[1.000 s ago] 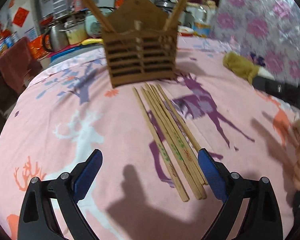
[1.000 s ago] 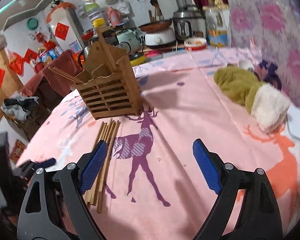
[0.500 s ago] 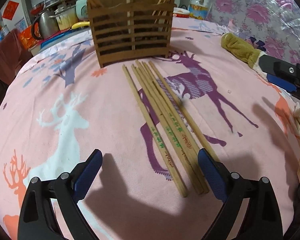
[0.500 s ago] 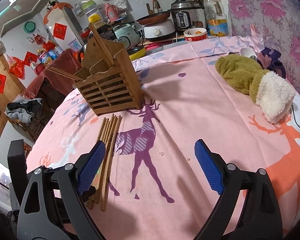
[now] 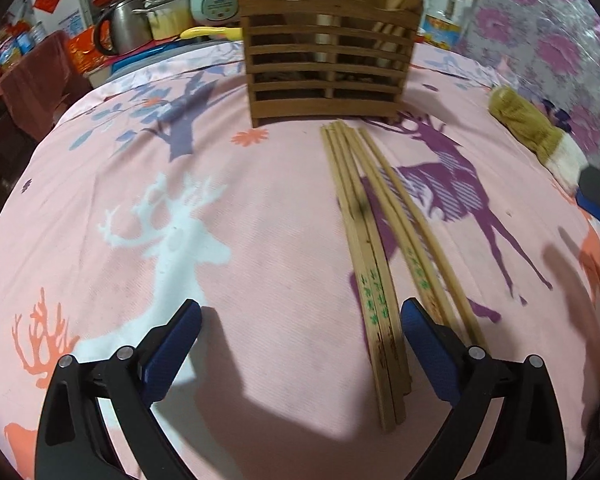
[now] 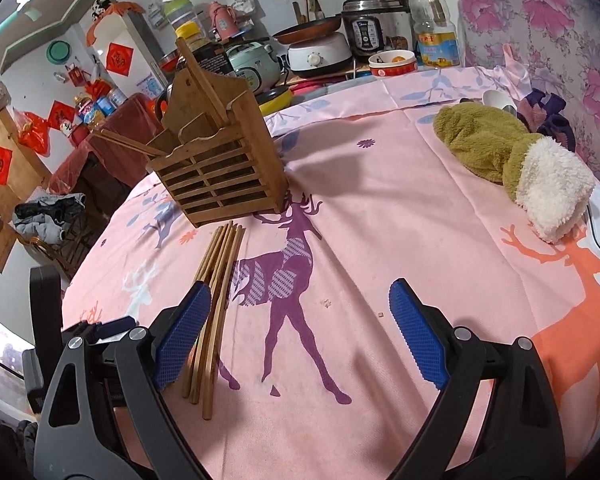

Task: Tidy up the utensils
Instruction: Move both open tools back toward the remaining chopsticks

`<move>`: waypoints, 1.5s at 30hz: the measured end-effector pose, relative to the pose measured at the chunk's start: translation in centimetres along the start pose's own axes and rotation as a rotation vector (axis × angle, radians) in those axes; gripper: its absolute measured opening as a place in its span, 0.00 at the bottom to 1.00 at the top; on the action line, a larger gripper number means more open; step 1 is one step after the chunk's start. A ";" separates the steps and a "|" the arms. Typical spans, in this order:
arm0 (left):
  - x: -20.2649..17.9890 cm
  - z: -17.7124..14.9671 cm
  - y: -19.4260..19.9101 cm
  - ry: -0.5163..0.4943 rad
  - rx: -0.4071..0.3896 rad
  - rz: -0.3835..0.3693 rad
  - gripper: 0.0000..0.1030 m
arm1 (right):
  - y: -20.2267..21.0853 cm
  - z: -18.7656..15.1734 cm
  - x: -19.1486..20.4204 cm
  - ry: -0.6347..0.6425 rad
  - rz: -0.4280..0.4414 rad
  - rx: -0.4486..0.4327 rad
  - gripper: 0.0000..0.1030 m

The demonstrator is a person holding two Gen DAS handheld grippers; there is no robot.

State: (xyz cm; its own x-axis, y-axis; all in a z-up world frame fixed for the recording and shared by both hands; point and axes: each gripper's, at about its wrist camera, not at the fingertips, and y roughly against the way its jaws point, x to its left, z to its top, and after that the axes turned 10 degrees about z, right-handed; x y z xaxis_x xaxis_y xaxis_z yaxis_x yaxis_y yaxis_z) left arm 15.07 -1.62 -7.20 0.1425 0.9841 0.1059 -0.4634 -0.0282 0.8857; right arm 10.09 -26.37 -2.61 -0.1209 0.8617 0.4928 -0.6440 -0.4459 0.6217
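Several bamboo chopsticks [image 5: 374, 256] lie side by side on the pink deer-print cloth, their far ends near a slatted wooden utensil holder [image 5: 328, 64] that has a few sticks standing in it. My left gripper [image 5: 300, 320] is open low over the cloth; its right pad [image 5: 424, 332] sits among the near ends of the chopsticks. In the right wrist view the same chopsticks [image 6: 216, 280] run past the left pad, and the holder [image 6: 220, 164] stands at the back left. My right gripper [image 6: 300, 316] hangs open over bare cloth with nothing between its pads.
A green and white plush slipper [image 6: 516, 160] lies on the cloth at the right. Cookers, a kettle [image 5: 120, 32], bottles and a bowl [image 6: 392, 62] crowd the counter behind the table. The table edge drops off at the left onto chairs and clutter.
My left gripper has moved forward and down toward the chopsticks, whose near ends have come to lie at its right pad. The right gripper has stayed put.
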 end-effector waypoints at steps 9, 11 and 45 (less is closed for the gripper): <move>4.4 1.9 -1.9 0.155 0.027 0.092 0.95 | -2.2 -1.2 2.0 0.100 -0.002 0.089 0.85; 5.2 2.1 -1.9 0.185 0.030 0.084 0.95 | -3.6 -2.0 3.2 0.152 0.022 0.157 0.85; 10.2 -0.3 1.4 0.209 -0.028 0.013 0.94 | -0.8 0.2 -2.5 0.072 -0.064 0.088 0.69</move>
State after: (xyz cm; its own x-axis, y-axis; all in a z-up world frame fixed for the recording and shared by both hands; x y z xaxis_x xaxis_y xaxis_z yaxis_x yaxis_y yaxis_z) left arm 15.66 8.43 -5.02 -0.0470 0.9987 0.0188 -0.4889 -0.0395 0.8714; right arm 11.00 -28.27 -4.22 -0.1378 0.9028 0.4075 -0.5838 -0.4063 0.7029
